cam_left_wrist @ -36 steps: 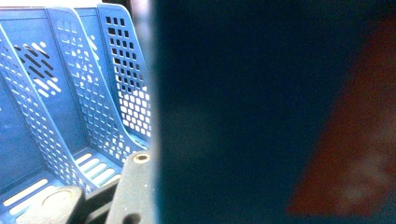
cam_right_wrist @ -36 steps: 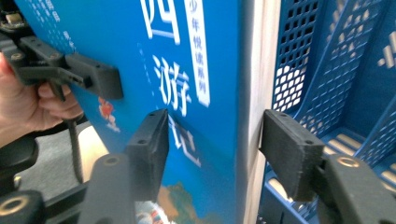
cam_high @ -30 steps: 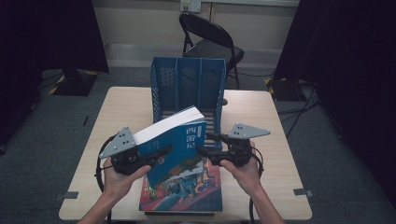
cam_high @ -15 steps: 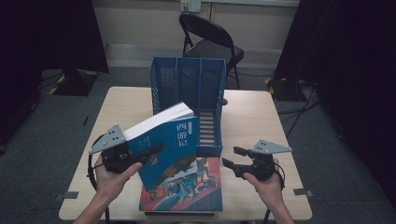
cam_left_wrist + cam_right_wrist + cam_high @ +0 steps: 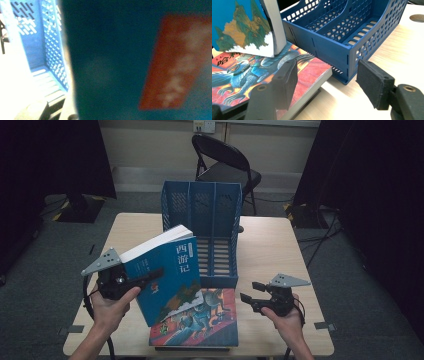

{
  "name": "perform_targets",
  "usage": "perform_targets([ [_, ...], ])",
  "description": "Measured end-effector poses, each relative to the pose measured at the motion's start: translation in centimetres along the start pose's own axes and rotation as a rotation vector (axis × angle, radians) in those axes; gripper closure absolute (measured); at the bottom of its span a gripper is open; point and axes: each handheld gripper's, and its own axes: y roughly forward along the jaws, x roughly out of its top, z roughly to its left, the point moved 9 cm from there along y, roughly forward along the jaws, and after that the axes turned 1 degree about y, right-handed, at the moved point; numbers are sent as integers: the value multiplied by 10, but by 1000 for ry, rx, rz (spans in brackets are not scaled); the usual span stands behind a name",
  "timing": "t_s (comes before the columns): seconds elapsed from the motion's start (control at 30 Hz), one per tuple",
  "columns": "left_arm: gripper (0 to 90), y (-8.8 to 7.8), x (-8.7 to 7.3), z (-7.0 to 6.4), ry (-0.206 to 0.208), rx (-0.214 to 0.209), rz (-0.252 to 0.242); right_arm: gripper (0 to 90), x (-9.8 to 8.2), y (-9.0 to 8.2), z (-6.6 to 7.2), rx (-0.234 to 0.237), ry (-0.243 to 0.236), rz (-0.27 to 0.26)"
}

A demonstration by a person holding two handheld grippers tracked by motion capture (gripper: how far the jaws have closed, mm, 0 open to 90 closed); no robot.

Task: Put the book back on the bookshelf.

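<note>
A: Item one, file rack [image 5: 202,237], blue, three slots, standing at the far middle of the surface [image 5: 270,250]: all slots empty.

B: Progress?

A: Nothing filed yet. Teal book [image 5: 160,270], lifted and tilted in front of the rack, clamped in the left gripper [image 5: 150,277]. Red book [image 5: 200,322] flat before the rack. Right gripper [image 5: 250,292] beside it: jaws apart, holding nothing.

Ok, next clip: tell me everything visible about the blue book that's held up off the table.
The blue book is a thick paperback with a teal-blue cover, white Chinese title characters, a red label and a painted mountain scene low on the front. It is closed and tilted, its top leaning left. The left tongs clamp it near its left edge. Its lower corner rests on the red illustrated book lying flat, in front of the blue file rack.
</note>
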Motion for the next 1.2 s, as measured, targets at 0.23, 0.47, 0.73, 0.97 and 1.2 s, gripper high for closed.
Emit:
perform_targets([
  [0.23, 618, -4, 2, 9, -3, 41, -19, 340, -6, 4, -6, -7, 13, 20],
  [0.47, 617, -11, 2, 20, -67, 44, -31, 342, -9, 7, -5, -3, 14, 29],
  [0.73, 618, -21, 21, 34, -70, 76, -31, 358, -12, 7, -7, 0, 18, 31],
  [0.97, 619, -25, 43, 48, -84, 112, -72, 357, -15, 10, -10, 0, 33, 40],
  [1.2, 619, -12, 60, 59, -88, 183, -73, 354, -16, 12, -10, 1, 38, 43],
])
